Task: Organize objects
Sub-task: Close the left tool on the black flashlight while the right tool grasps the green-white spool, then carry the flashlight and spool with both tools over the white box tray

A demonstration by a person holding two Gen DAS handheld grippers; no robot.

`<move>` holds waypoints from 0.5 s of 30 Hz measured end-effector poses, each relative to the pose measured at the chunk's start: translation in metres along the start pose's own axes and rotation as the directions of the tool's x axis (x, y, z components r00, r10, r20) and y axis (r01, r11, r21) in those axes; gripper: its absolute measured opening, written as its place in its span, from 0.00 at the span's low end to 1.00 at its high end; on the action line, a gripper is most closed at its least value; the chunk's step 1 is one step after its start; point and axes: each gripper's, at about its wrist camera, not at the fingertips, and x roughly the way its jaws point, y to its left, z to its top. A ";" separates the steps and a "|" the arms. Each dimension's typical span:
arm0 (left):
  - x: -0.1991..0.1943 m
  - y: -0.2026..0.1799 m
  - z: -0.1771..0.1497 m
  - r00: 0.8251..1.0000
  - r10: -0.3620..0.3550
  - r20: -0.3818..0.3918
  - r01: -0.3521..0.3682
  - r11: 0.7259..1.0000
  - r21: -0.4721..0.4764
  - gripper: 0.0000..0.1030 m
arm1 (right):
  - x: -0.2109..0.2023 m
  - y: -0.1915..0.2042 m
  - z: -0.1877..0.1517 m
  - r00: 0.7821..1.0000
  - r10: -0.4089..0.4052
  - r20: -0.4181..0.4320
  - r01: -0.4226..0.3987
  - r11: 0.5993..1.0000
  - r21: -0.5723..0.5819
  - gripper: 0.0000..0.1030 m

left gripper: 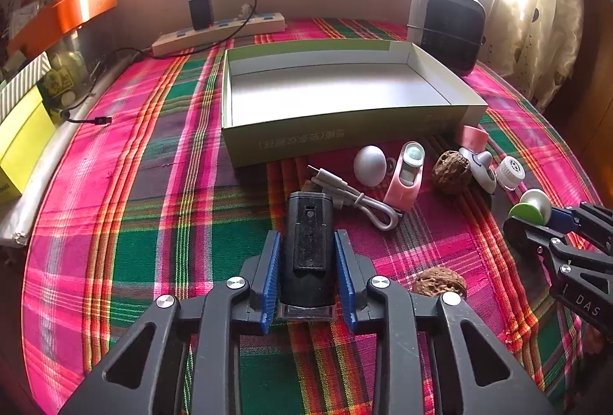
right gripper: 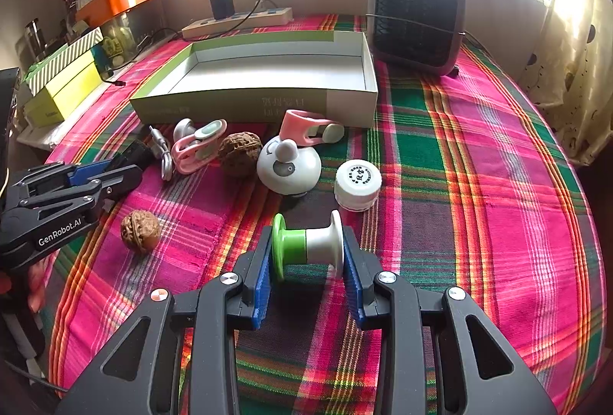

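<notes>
My left gripper (left gripper: 306, 238) is shut on a black boxy device (left gripper: 308, 242) that lies on the plaid cloth, its blue pads against both long sides. My right gripper (right gripper: 306, 242) is shut on a green and white spool (right gripper: 306, 246), gripped by its two end flanges. An open, empty cardboard box (left gripper: 345, 131) sits behind both. In front of it lie a white cable (left gripper: 356, 200), a white egg shape (left gripper: 369, 165), two pink clips (right gripper: 195, 146) (right gripper: 306, 125), a white round gadget (right gripper: 287, 166), a white cap (right gripper: 358, 185) and two walnuts (right gripper: 240, 152) (right gripper: 140, 231).
A dark fan unit (right gripper: 417, 20) stands at the back right beside the box. A power strip (left gripper: 218, 31) with a black charger lies along the back wall. Yellow boxes (left gripper: 23, 143) and an orange box (left gripper: 76, 7) crowd the left edge. A curtain hangs at the right.
</notes>
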 end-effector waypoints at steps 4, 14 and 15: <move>-0.003 0.002 0.000 1.000 -0.009 -0.011 0.009 1.000 -0.009 0.24 | 0.000 0.000 0.002 1.000 0.003 -0.002 -0.003 1.000 0.001 0.33; -0.022 -0.001 0.004 1.000 -0.023 0.014 0.023 1.000 -0.016 0.24 | -0.015 0.000 0.016 0.998 0.030 0.052 -0.029 1.000 -0.013 0.31; -0.024 0.000 0.005 0.999 -0.027 0.019 0.028 0.999 -0.017 0.24 | -0.015 0.000 0.016 0.998 0.031 0.053 -0.030 0.999 -0.014 0.31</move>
